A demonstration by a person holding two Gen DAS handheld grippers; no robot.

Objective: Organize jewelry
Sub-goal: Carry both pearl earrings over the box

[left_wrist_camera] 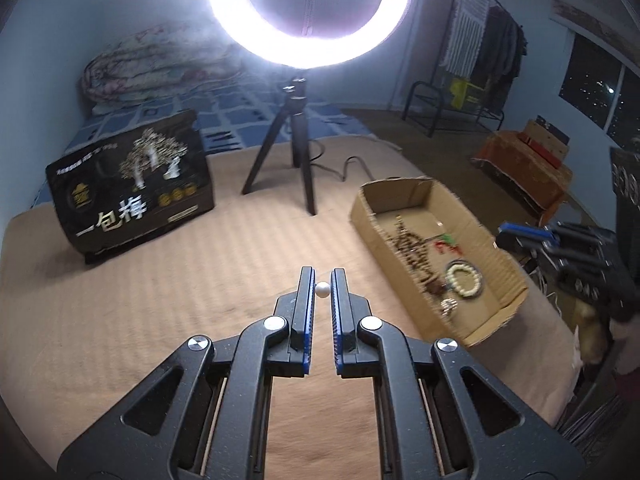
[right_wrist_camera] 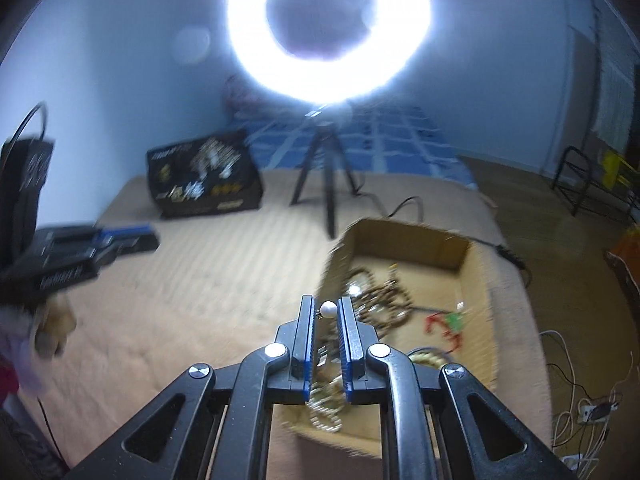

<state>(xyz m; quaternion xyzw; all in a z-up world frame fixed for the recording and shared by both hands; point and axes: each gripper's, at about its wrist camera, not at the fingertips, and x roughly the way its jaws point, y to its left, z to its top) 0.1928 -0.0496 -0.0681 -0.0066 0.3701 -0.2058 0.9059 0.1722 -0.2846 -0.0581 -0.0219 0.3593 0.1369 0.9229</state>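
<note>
Each claw is pinched nearly closed on a small white pearl: the left gripper (left_wrist_camera: 322,280) holds its pearl (left_wrist_camera: 322,289) above the tan ribbed bedcover (left_wrist_camera: 168,280), and the right gripper (right_wrist_camera: 324,307) holds a second pearl (right_wrist_camera: 329,309), which shows a tiny metal fitting on one side (likely an earring post, though it is too small to be sure), over the near left edge of the cardboard box (right_wrist_camera: 476,280). Judging by how things lie, the sorting looks well advanced, since most of the jewelry already sits in that shallow open box and no loose pieces show on the bedcover. What seems left is to bring these two pearls to their place, probably as a matching pair. Inside the box, seen from the left wrist, a long strand of brown beads (left_wrist_camera: 412,248) sprawls across the middle, a pale beaded bracelet (left_wrist_camera: 465,280) lies coiled near the front end, a small red and green piece (left_wrist_camera: 445,243) sits beside it, and a little metallic item (left_wrist_camera: 449,304) rests at the near corner. From the right wrist a gold-coloured chain (right_wrist_camera: 326,412) also shows at the box's near end, blurred. A dark printed carton (left_wrist_camera: 132,192) stands well apart on the left of the bed; whether it is meant to hold anything cannot be told. A ring light (left_wrist_camera: 308,12) on its tripod (left_wrist_camera: 294,148) stands between the carton and the box.
</note>
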